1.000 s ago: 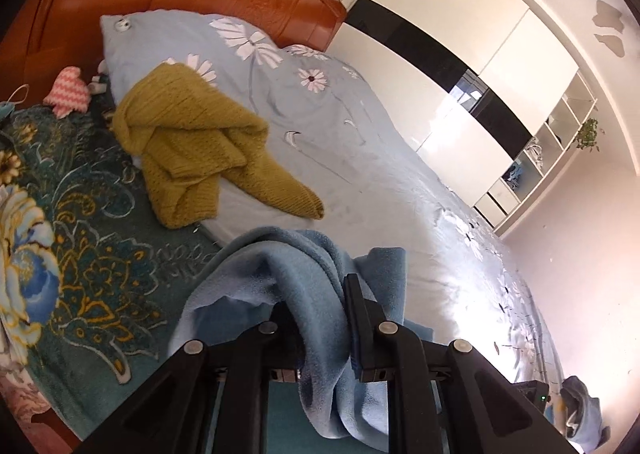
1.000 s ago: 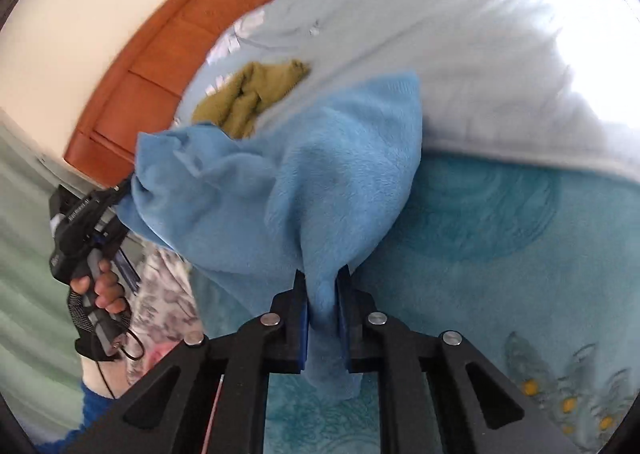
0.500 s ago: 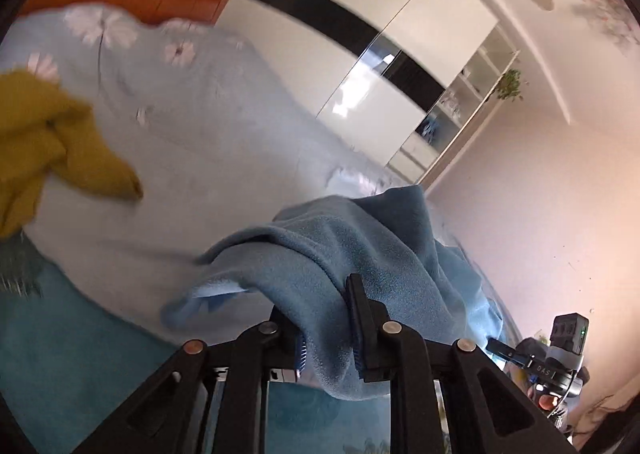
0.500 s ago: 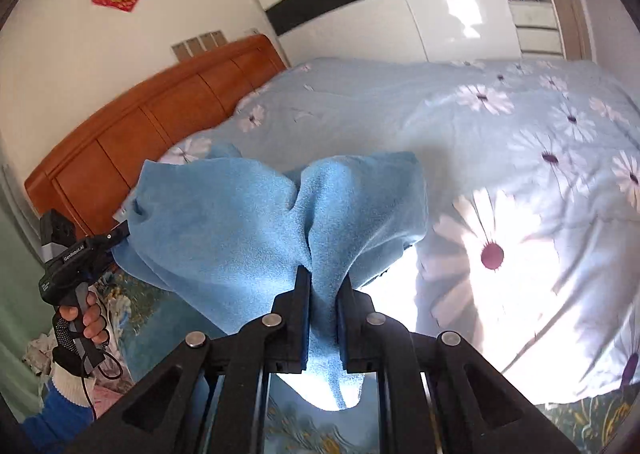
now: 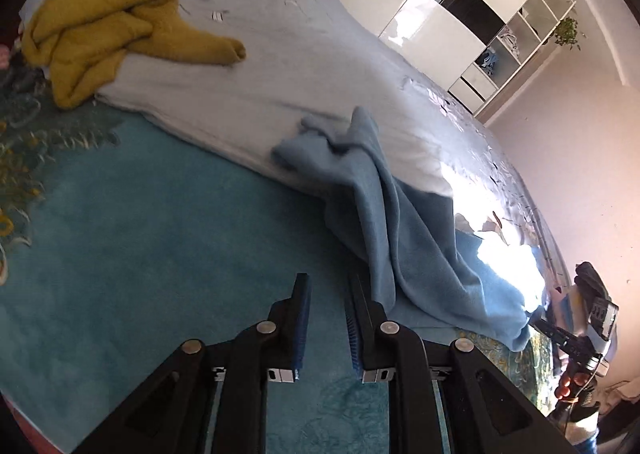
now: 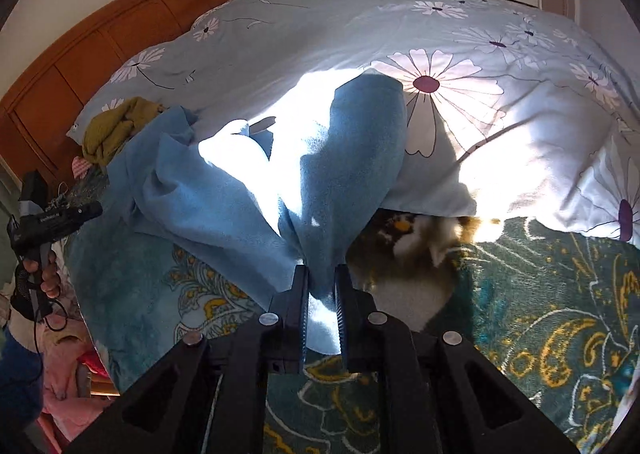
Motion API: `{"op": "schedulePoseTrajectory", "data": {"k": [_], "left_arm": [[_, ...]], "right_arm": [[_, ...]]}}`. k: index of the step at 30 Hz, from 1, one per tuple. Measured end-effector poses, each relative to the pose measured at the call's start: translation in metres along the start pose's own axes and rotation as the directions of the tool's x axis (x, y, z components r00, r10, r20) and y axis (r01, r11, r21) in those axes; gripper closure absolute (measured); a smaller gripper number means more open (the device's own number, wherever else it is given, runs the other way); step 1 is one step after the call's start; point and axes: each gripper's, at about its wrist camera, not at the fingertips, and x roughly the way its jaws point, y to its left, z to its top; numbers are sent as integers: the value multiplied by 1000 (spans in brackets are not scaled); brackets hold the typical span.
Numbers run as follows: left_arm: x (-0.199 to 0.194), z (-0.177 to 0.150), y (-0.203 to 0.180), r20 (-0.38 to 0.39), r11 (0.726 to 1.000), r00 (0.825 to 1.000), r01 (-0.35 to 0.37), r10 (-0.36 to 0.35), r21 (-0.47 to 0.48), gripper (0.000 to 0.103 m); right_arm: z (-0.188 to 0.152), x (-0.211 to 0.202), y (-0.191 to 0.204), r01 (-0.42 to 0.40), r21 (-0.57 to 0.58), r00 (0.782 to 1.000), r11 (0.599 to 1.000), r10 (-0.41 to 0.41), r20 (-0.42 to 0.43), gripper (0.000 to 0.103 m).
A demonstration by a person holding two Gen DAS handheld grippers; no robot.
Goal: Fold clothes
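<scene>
Blue fleece garment (image 5: 384, 221) lies crumpled mid-frame, draped from floral duvet (image 5: 280, 65) onto teal blanket (image 5: 152, 238); soft nap, deep folds, sunlit patches.

Left gripper (image 5: 327, 286): fingers apart, empty, just left of garment edge.

Right gripper (image 6: 321, 286): fingers clamped on garment fold, lower centre.

Mustard knit (image 5: 108, 29) bunched upper left.

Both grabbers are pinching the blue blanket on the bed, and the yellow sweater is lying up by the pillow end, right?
Not quite. Only the right gripper is pinching the blue blanket. The left wrist view shows the left gripper open and empty, the blanket lying beside it. The yellow sweater does lie up at the far end of the bed.
</scene>
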Motion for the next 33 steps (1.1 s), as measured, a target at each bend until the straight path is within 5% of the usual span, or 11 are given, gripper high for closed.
{"op": "schedulePoseTrajectory", "data": {"k": [2, 4, 7, 11, 15, 17, 18, 21, 29, 33], "left_arm": [[-8, 21, -10, 42, 1000, 999, -9, 8, 21, 70], [-7, 48, -24, 83, 999, 997, -8, 5, 36, 60], [14, 87, -46, 107, 999, 994, -3, -2, 53, 37], [60, 103, -52, 52, 999, 998, -39, 37, 36, 37], [106, 119, -58, -4, 997, 997, -75, 75, 21, 45], [112, 117, -62, -21, 996, 996, -85, 86, 19, 91], [116, 118, -64, -36, 995, 995, -95, 95, 15, 100], [118, 113, -69, -47, 992, 993, -108, 110, 60, 103], [78, 137, -81, 38, 996, 997, -73, 71, 54, 103], [65, 121, -72, -9, 999, 999, -44, 44, 29, 102]], "right_arm": [[7, -8, 1, 14, -6, 1000, 1000, -13, 26, 85], [26, -11, 3, 9, 11, 998, 1000, -10, 63, 68], [56, -8, 4, 8, 41, 994, 999, -13, 106, 61], [76, 11, -14, 8, 108, 995, 994, -18, 95, 61], [84, 26, -34, -25, 184, 996, 983, 9, 89, 61], [87, 29, -37, -44, 202, 996, 978, 26, 90, 61], [89, 29, -39, -53, 208, 995, 977, 34, 93, 65], [92, 30, -39, -77, 208, 994, 975, 58, 97, 92], [104, 16, -21, -47, 127, 993, 991, 33, 111, 94], [109, 9, -11, -24, 81, 993, 996, 14, 120, 93]]}}
